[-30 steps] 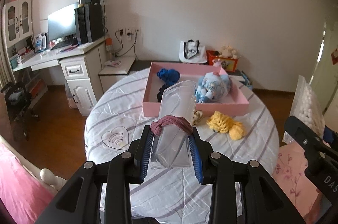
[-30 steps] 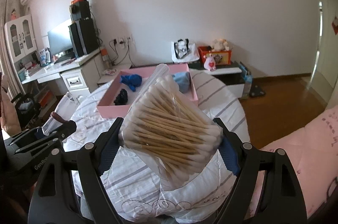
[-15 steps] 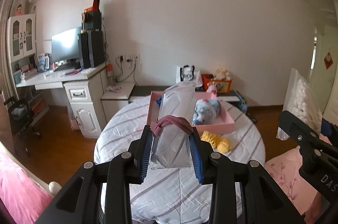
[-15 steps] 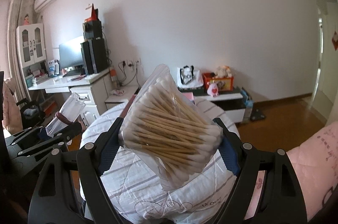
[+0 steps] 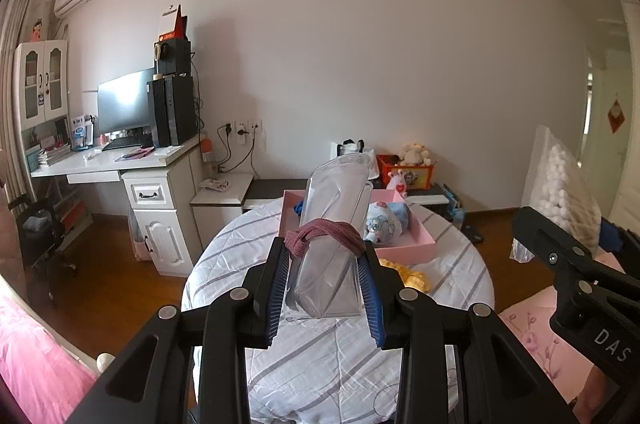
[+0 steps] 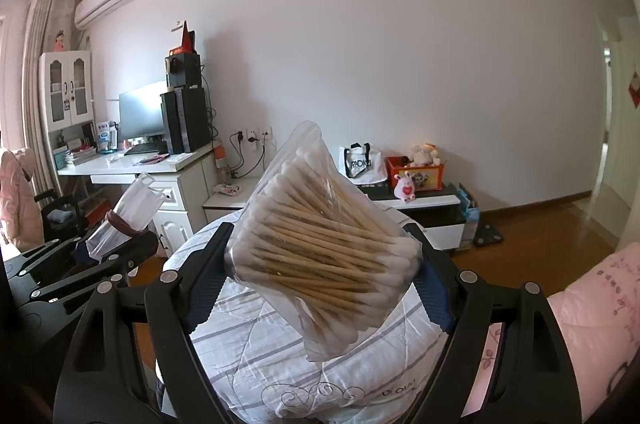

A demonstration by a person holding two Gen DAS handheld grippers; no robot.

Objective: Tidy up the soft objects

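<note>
Both tools have lifted and drawn back from the bench since a second ago: the pink box, which then filled the middle of the left wrist view, now sits small and far, and more wall and ceiling show.

Nearest, the left tool stands narrow, its blue pads pressed on a folded clear plastic pouch with a dusty-red hair tie looped round it. The right tool stands wide, clamped on a clear bag of cotton swabs that sticks up and out past the pads.

Beyond them lies the round bench under a striped white cloth. A yellow knitted piece lies on it just in front of the pink box, and the box holds a pale blue plush toy and something dark blue.

The risks I see: the slick swab bag may slide out of its wide grip if tilted, and the hair tie could roll off the pouch on the way to the box.
</note>
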